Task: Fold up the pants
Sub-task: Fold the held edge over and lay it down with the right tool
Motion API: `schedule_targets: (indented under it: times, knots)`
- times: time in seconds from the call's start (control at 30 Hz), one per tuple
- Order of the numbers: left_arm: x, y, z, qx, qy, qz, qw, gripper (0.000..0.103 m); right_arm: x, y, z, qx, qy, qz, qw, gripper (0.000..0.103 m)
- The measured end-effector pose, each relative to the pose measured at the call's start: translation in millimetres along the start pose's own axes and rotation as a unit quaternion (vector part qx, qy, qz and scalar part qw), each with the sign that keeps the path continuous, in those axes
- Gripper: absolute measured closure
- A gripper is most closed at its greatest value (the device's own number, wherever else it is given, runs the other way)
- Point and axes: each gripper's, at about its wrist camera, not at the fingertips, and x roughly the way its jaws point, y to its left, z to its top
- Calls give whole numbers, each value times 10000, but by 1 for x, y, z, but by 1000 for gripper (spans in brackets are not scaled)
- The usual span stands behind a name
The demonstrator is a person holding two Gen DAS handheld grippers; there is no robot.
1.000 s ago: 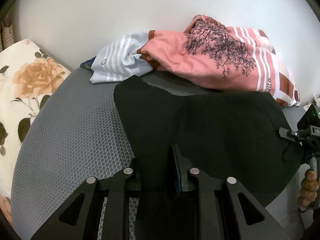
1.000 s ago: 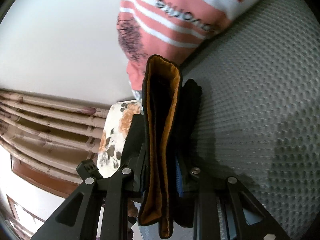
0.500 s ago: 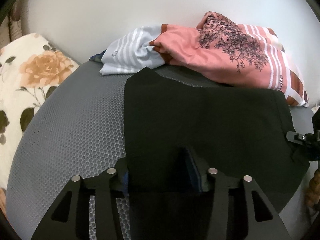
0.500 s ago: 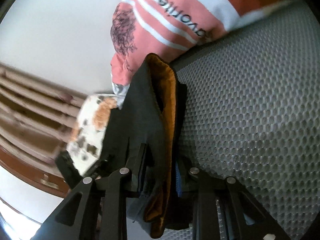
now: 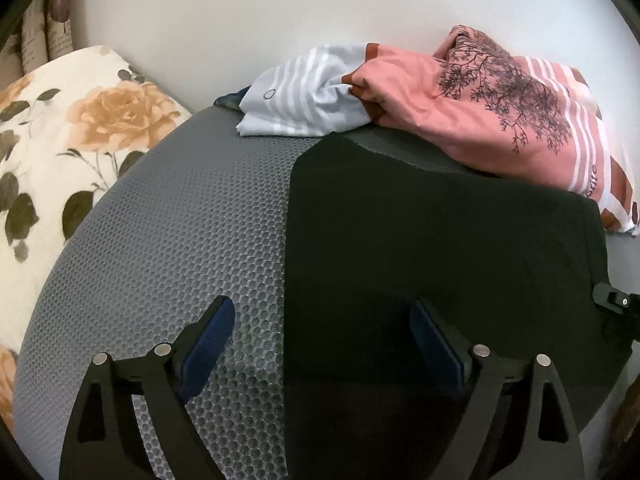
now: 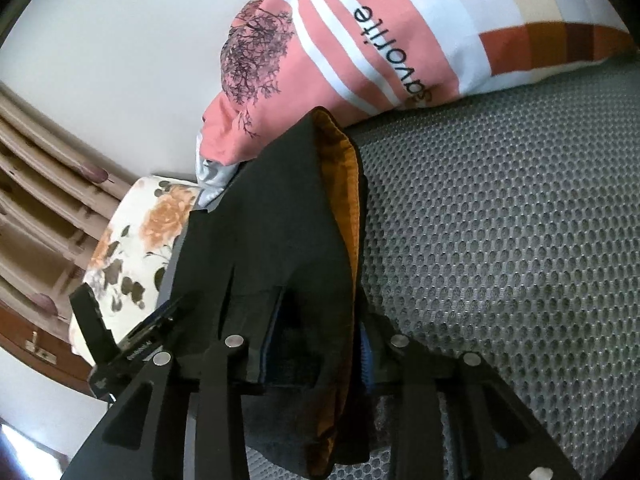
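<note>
The left gripper (image 5: 320, 332) has its jaws spread wide and still opening, nothing pinched: the left edge of the black pants (image 5: 440, 248) runs between them, the left blue pad over bare grey mesh mattress (image 5: 192, 240), the right pad over the dark cloth. The pants lie flat across the right half of the mattress, reaching far toward a pink tree-print pillow (image 5: 480, 108).

The right gripper (image 6: 316, 344) has its jaws narrowly apart and opening, with the pants' waistband between them; its orange lining (image 6: 340, 184) shows. Whether the pads press it, I cannot tell for sure. That end of the pants stands raised off the mesh. A floral pillow (image 5: 68, 140) sits far left.
</note>
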Motion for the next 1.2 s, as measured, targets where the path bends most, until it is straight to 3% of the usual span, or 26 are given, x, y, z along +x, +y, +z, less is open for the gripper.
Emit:
schedule_targets:
  times: [0.27, 0.33, 0.4, 0.43, 0.57, 0.8, 0.97, 1.2]
  knots:
    - [-2, 8, -1, -134, -116, -94, 9998, 14, 10, 31, -7, -571, -163, -520, 9969, 55]
    - [-7, 9, -2, -184, -236, -113, 9995, 14, 11, 38, -9, -719, -214, -606, 9953, 46]
    - [-15, 8, -4, -178, -462, -48, 9988, 14, 10, 45, -12, -781, -390, -918, 9919, 24]
    - [-18, 7, -4, -156, -541, -13, 9984, 14, 7, 44, -12, -781, -462, -1010, 9907, 22]
    - [-22, 5, -4, -111, -648, 45, 9978, 14, 4, 53, -19, -934, -754, -1380, 9831, 20]
    - [-36, -1, -8, 17, -1001, 200, 9948, 13, -3, 83, -38, -1776, -1235, -1908, 9575, 8]
    - [-46, -5, -10, 110, -1252, 271, 9917, 10, -10, 75, -37, -1530, -1258, -1911, 9614, 6]
    - [-55, -10, -12, 218, -1478, 355, 9881, 6, -16, 80, -55, -1406, -1301, -2179, 9570, 5]
